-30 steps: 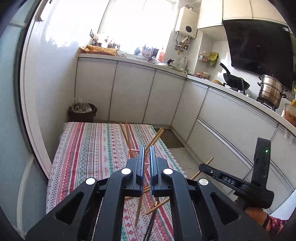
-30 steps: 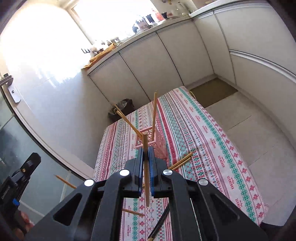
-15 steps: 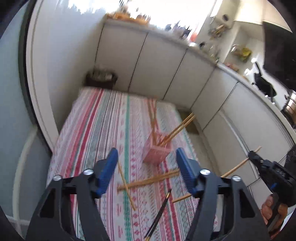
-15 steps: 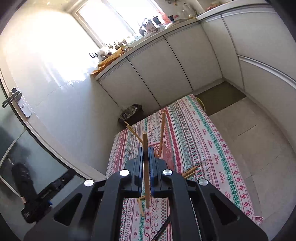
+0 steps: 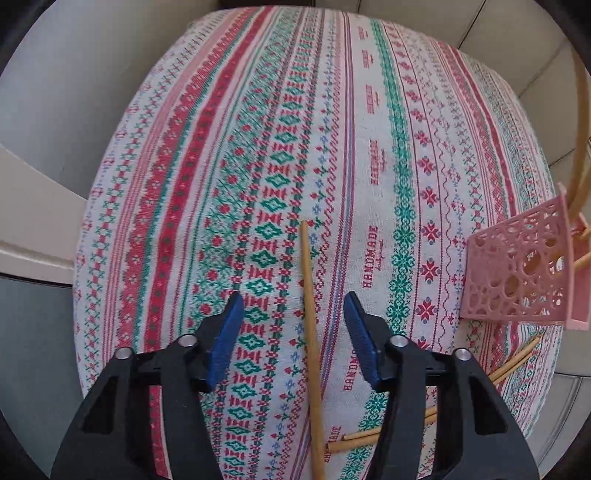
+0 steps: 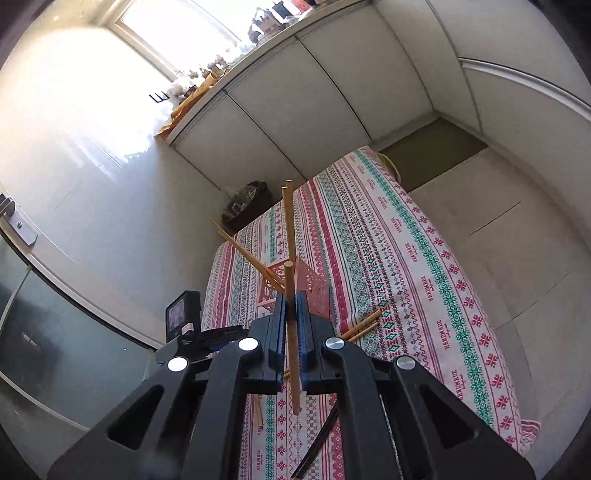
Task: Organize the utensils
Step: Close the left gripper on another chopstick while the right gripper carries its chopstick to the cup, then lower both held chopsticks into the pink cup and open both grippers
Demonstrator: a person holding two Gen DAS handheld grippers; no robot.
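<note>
The left gripper (image 5: 293, 332) points almost straight down at a table covered by a woven tablecloth (image 5: 376, 155) with red, green and pink bands and the word "HANDMADE" printed along some stripes. Its blue pads stand partly apart, having just been closing in, and a bamboo chopstick (image 5: 308, 314) lies flat on the cloth between them; neither pad touches it. To the right of this gripper, near the table's edge, sits a pink perforated holder (image 5: 517, 273) with several chopsticks leaning out of it. More loose chopsticks (image 5: 388, 430) lie on the cloth below and to the right of the right-hand finger. Past the far edge of the cloth are pale floor tiles.

The right gripper (image 6: 291, 314) is angled downward over the same table, its jaws clamped on a single upright chopstick (image 6: 290, 295) whose ends stick out above and below the pads. Just beyond its tips stands the pink holder, two chopsticks rising from it and others slanting to the left. A dark chopstick (image 6: 317, 443) lies on the cloth below the jaws. To its left, the body of the left gripper shows. The room is a small kitchen: white cabinets (image 6: 295, 92) run along the walls under a bright window (image 6: 177, 33), a dark bin (image 6: 247, 199) stands at the table's far end, and a glass door is at left.
</note>
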